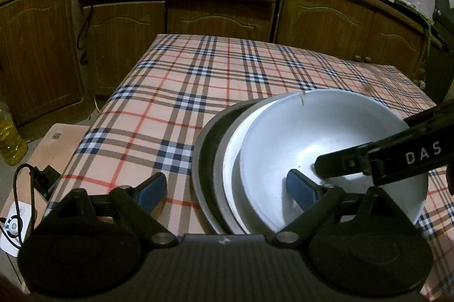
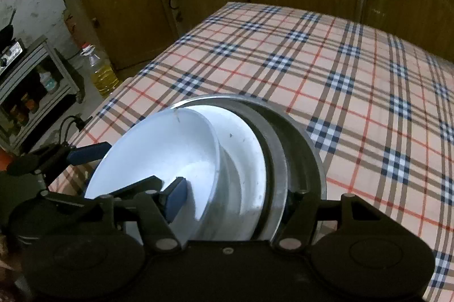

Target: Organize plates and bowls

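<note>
From the left, your left gripper (image 1: 227,188) stands spread wide and grasps nothing: one blue pad hangs over the checked cloth of the worktop (image 1: 176,92), the other sits inside the white bowl (image 1: 298,137), straddling the stack's near-left edge. That bowl lies in a second white bowl (image 1: 231,160), which rests in a grey metal plate (image 1: 204,149), all near the worktop's front edge. Further right, your right gripper (image 2: 235,197) is also released, one pad inside the top bowl, the other finger hidden behind the metal plate's rim, so you cannot tell whether it touches. The risk: the bowls sit off-centre, pushed toward one side of the plate, not nested squarely; a nudge from either inside pad as you pull away could slide the top bowl or tip the stack toward the near edge. The bowls open upward, the top one seemingly tilted a little. Being round, they have no long axis; the stack's axis runs roughly vertical.
</note>
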The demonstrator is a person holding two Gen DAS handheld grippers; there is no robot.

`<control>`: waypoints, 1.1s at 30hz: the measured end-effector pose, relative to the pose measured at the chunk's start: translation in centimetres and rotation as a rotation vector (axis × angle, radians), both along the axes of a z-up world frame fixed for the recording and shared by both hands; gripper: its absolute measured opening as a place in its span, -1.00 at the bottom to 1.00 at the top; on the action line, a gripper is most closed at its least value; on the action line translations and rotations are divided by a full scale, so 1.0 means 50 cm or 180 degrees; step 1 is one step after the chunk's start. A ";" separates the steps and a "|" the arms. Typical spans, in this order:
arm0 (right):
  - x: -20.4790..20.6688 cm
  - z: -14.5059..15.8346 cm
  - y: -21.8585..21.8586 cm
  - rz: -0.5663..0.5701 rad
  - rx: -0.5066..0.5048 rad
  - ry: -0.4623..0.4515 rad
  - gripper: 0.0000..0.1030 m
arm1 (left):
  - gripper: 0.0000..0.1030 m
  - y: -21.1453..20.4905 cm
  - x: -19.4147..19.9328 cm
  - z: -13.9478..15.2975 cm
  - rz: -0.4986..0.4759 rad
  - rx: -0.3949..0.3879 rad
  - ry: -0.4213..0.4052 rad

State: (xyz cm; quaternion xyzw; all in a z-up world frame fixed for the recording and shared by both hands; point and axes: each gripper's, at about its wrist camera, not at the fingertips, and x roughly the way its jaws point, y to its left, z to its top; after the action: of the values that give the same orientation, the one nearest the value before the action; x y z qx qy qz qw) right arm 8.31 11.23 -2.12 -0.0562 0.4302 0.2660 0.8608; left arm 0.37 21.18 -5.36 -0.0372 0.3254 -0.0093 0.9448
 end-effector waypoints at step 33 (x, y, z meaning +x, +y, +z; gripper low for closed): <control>-0.060 0.072 -0.059 -0.0242 -0.0116 -0.0457 0.58 | 0.97 -0.007 0.003 -0.006 0.0093 0.0104 -0.0119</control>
State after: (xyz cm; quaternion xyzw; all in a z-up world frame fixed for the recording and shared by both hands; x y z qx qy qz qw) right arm 5.32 8.29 1.50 -0.0743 0.3739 0.2205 0.8978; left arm 0.52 20.83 -5.67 -0.0264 0.3073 0.0092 0.9512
